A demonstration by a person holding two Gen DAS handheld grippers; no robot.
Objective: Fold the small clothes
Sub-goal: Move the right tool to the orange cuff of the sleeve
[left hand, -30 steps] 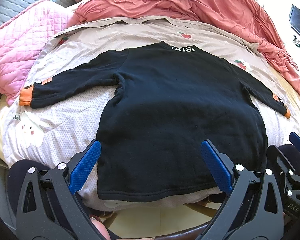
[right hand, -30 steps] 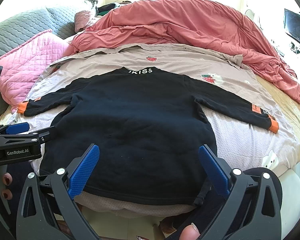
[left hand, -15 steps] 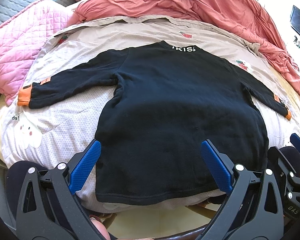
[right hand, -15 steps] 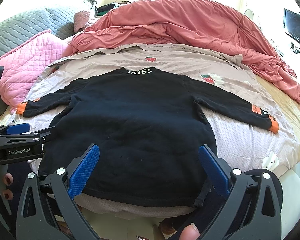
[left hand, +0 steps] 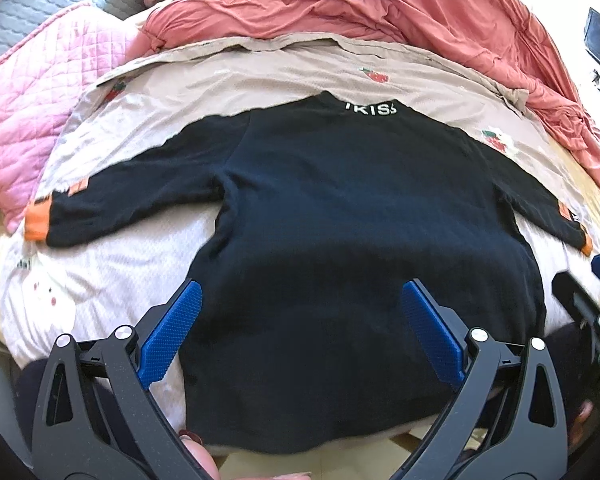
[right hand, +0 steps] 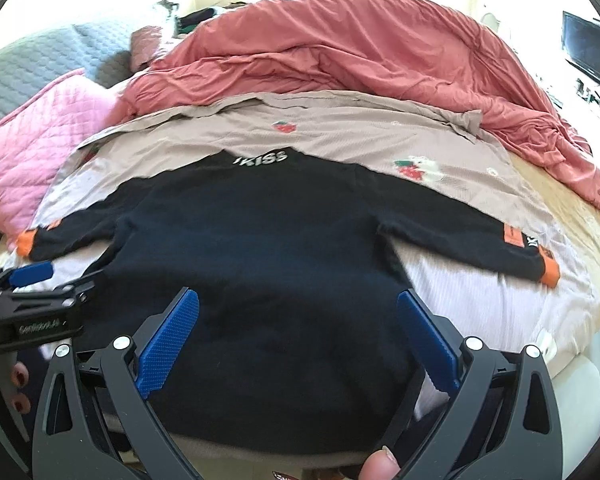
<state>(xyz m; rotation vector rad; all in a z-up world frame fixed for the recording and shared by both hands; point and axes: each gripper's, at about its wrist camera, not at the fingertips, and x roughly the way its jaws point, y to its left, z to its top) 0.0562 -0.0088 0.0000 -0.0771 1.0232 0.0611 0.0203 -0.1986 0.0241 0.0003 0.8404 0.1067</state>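
Both claws have pushed forward over the hem since a second ago, and the garment itself has not shifted. Your black sweatshirt [left hand: 360,216] lies flat and back-up on the bed [right hand: 512,296], sleeves spread to either side. Your left claw [left hand: 300,328] and right claw [right hand: 298,330] are both spread wide, holding nothing. You look to be at the approach, no fold begun; next, pinch a sleeve cuff or side edge cleanly.

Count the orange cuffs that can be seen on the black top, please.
2. One cuff ends the sleeve spread to the left, near the pink quilt; the other cuff ends the sleeve spread to the right.
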